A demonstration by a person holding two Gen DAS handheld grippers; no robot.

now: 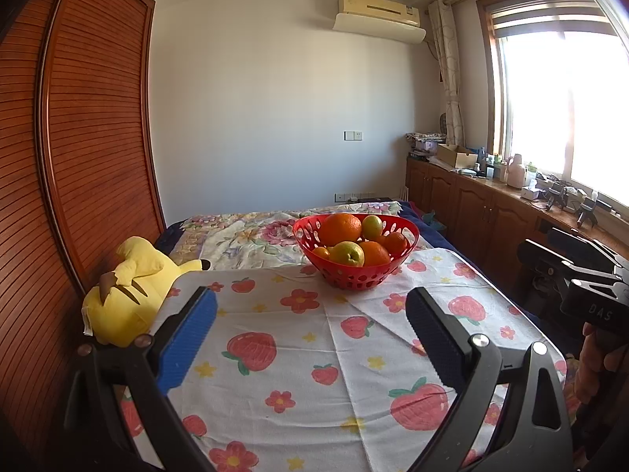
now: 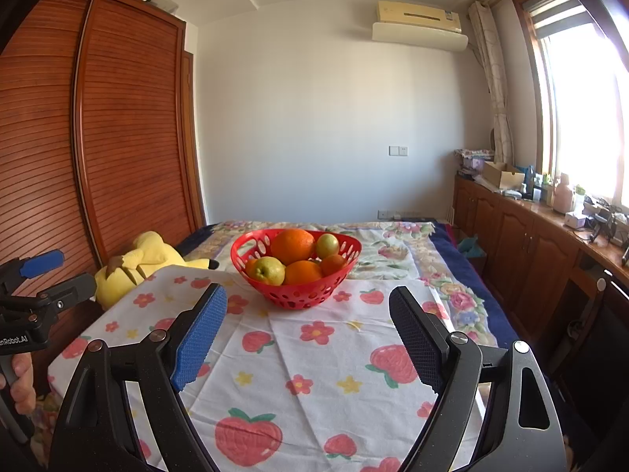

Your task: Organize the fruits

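- The red perforated basket (image 2: 295, 275) stands ahead of both pairs of fingers, on the strawberry-print cloth (image 2: 314, 354) spread over the bed (image 2: 452, 275); it is well apart from either gripper.
- In it lie oranges and green-yellow fruits: a large orange (image 2: 293, 246) on top at the back, a second orange (image 2: 302, 271) in front, a smaller orange one (image 2: 332, 263) to the right, a green apple-like fruit (image 2: 269, 270) at the front left and a greenish round fruit (image 2: 327, 246) at the back right.
- The right gripper (image 2: 308, 338) has its fingers wide apart with only cloth between them; the left gripper (image 1: 310, 338) likewise stands spread and holds nothing.
- Both are held by a person; a hand (image 2: 21, 381) shows at the edge of the right view.
- Handling, as I judge it: the fruits look firm, round and smooth, moderately heavy, so they may roll or slip out of a skewed grip; the pears or apples could bruise under hard pressure.
- The best hold is probably across a fruit's widest middle, fingers on opposite sides, taking the topmost orange first since it is free of its neighbours.
- The basket looks like light, stiff plastic and may slide on the cloth if pushed.
- A yellow plush toy (image 2: 149, 263) lies left of the fingers, beside the cloth.
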